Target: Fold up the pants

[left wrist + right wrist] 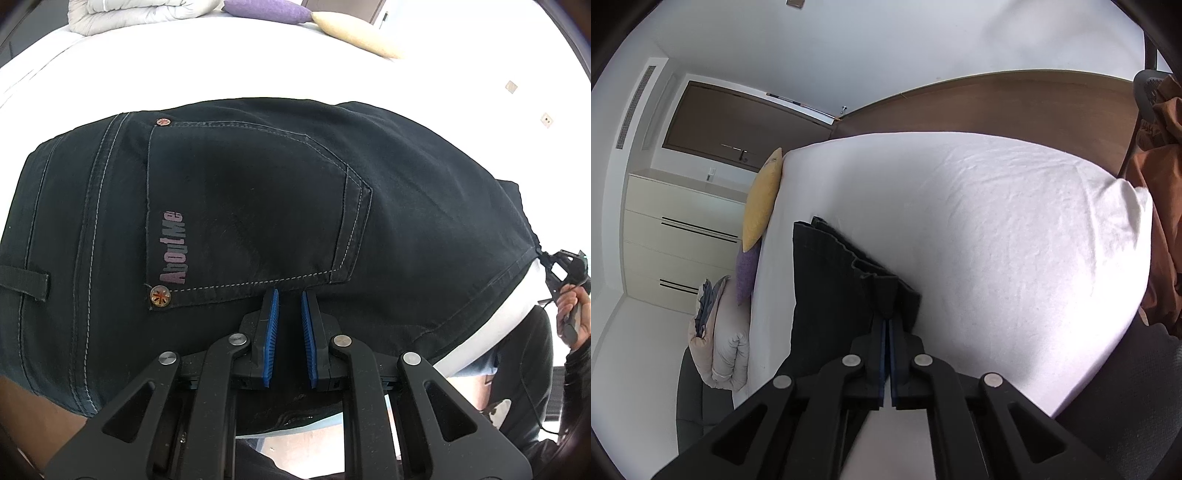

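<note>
Left wrist view, bottom centre: left gripper point(290, 295) jaws nearly closed, blue pads point(272, 325) pinching the near edge of the black pants point(258, 206) just below the back pocket point(251, 218); judged a hold on the waist end to keep the fold square. Right edge of frame: right gripper point(554, 264) clamped on the far corner of the fabric, pulling it taut. Right wrist view, lower centre: right gripper point(887, 317) fully closed on the hem. Pants lying folded lengthwise on the white bed point(997, 221). Upper centre, beyond: purple cushion point(266, 9), yellow cushion point(354, 29).
</note>
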